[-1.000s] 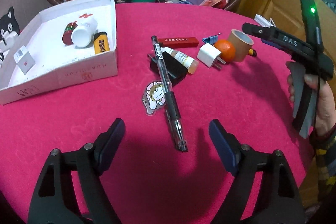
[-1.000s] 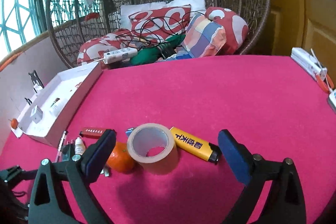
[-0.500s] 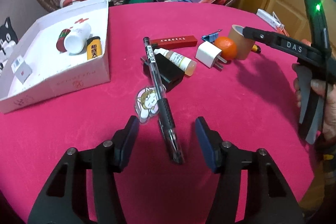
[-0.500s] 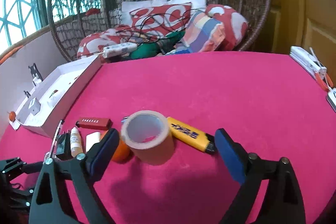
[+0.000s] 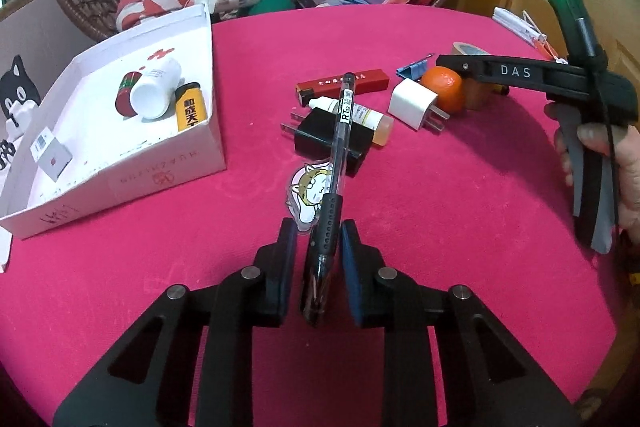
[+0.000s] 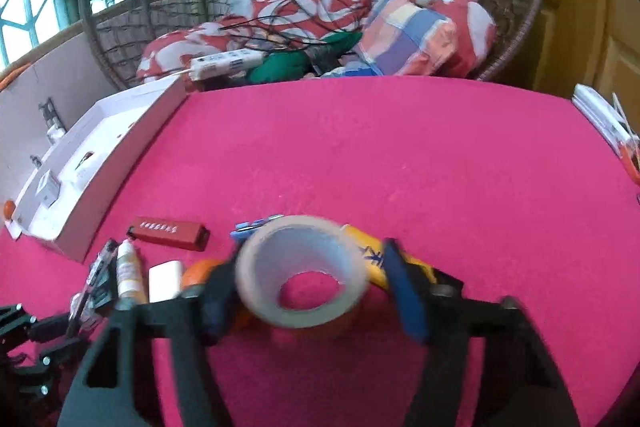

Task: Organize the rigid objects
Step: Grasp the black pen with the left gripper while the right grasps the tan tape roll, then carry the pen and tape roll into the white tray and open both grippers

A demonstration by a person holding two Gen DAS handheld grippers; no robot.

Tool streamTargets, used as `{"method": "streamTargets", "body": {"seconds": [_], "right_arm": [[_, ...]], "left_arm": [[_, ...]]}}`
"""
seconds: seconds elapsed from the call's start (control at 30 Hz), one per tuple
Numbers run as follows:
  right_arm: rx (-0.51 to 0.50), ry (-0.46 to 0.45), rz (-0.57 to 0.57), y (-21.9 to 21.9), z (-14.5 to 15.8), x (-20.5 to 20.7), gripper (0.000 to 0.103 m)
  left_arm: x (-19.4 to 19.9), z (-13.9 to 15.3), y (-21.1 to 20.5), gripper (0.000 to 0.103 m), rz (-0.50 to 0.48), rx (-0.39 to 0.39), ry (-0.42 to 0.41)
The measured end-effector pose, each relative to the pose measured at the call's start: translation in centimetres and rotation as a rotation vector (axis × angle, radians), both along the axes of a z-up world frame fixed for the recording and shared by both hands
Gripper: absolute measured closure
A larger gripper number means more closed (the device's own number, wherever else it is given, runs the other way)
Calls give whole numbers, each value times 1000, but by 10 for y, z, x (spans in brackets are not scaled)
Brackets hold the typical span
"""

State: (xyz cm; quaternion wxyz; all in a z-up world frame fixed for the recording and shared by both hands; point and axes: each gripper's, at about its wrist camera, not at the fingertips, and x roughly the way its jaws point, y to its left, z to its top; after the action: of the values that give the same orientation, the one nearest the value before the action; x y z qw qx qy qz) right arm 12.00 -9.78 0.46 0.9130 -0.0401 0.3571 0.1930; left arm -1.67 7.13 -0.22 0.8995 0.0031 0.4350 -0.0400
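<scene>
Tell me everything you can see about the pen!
The pen is long and thin, with a clear plastic barrel, a white label printed RT, a black cap end and a dotted black rubber grip. Its far part lies across a black charger and passes over a cat sticker. The left gripper has its pads closed around the grip end.
</scene>
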Motion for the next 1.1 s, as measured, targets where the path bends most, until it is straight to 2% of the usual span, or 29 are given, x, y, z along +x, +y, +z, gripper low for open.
{"method": "streamTargets", "body": {"seconds": [0.13,0.6,1.1], "right_arm": [[19,-10,-5,-5,1,-7,51],[127,-42,-34,-22,21,-25,51],[186,-67,68,-3,41,-48,51]], "left_arm": [[-4,2,4,91,-14,-55,0],[-20,26,14,91,26,-78,-92],[-29,56,23,91,64,-101,-168]]}}
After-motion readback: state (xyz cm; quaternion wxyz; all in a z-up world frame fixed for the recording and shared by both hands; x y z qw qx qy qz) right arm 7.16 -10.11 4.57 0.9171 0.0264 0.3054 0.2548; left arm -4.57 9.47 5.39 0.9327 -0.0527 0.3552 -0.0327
